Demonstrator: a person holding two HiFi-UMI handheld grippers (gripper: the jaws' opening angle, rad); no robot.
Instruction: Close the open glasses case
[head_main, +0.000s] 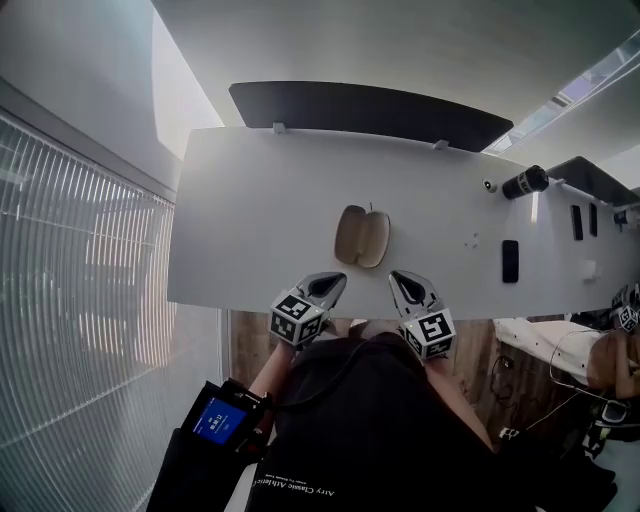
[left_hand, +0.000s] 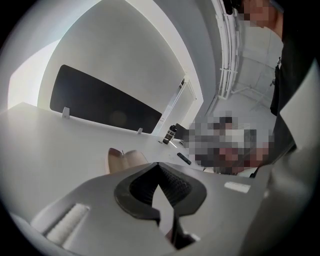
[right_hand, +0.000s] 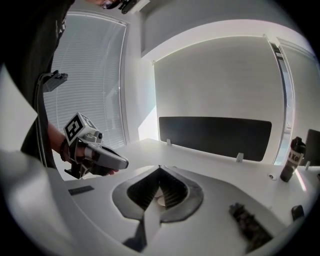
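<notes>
The glasses case (head_main: 362, 236) is tan and lies open, both halves spread flat, on the white table (head_main: 250, 220) just beyond the two grippers. My left gripper (head_main: 338, 279) hovers at the table's near edge, short of the case's left half, with its jaws closed together and nothing in them. My right gripper (head_main: 399, 278) hangs beside it, below the case's right half, jaws likewise together and empty. In the left gripper view the case (left_hand: 122, 160) shows just past the shut jaw tips (left_hand: 159, 164). The right gripper view shows its own tips (right_hand: 160, 168) meeting, with the left gripper (right_hand: 124, 162) off to the left.
A black divider panel (head_main: 370, 112) runs along the table's far edge. A black bottle (head_main: 524, 182) stands at the far right, and a flat black device (head_main: 510, 261) lies right of the case. Window blinds (head_main: 70, 300) fill the left side.
</notes>
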